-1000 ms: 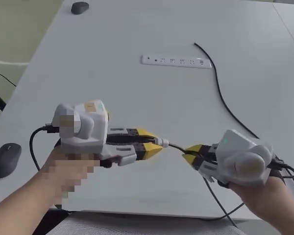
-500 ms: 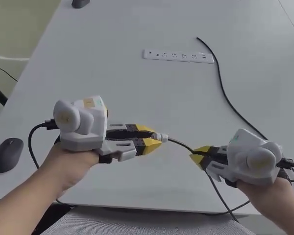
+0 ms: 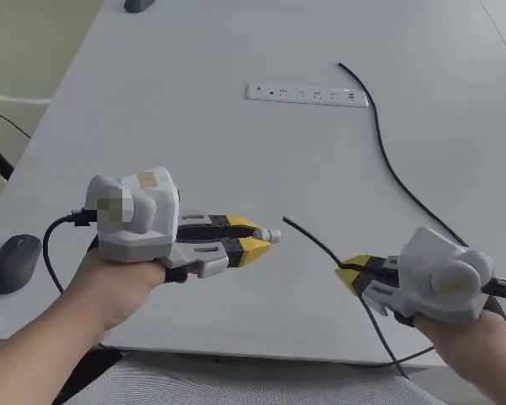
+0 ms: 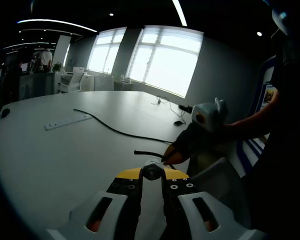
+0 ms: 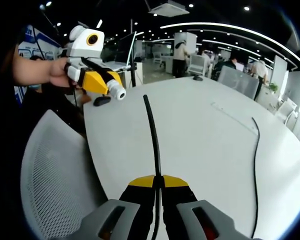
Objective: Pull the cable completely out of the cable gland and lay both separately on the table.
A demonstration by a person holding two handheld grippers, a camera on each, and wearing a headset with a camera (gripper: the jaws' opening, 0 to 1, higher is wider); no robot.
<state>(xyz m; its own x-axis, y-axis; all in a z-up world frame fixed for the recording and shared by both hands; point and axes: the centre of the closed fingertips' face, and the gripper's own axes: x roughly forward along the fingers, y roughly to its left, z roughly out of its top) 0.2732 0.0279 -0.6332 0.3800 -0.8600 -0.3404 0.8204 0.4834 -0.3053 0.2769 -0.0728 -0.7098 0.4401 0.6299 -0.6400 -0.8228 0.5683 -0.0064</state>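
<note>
A small white cable gland (image 3: 271, 237) is pinched at the yellow tips of my left gripper (image 3: 257, 239), held above the table's near edge. In the left gripper view the gland (image 4: 152, 170) sits between the shut jaws. A thin black cable (image 3: 310, 239) sticks out free from my right gripper (image 3: 351, 272), which is shut on it; its end hangs a short gap from the gland. In the right gripper view the cable (image 5: 152, 135) rises straight from the shut jaws (image 5: 157, 182), with the left gripper (image 5: 97, 80) and gland (image 5: 118, 93) at upper left.
A white power strip (image 3: 308, 95) lies far across the grey table (image 3: 194, 110), its black cord (image 3: 388, 160) running toward the right. A dark mouse (image 3: 13, 262) rests at the left edge, another (image 3: 137, 5) at the far top. A mesh chair back (image 5: 50, 180) is below.
The cable has come out of the gland: one second ago it bridged both grippers, now its end is free. My right gripper has pulled back to the right.
</note>
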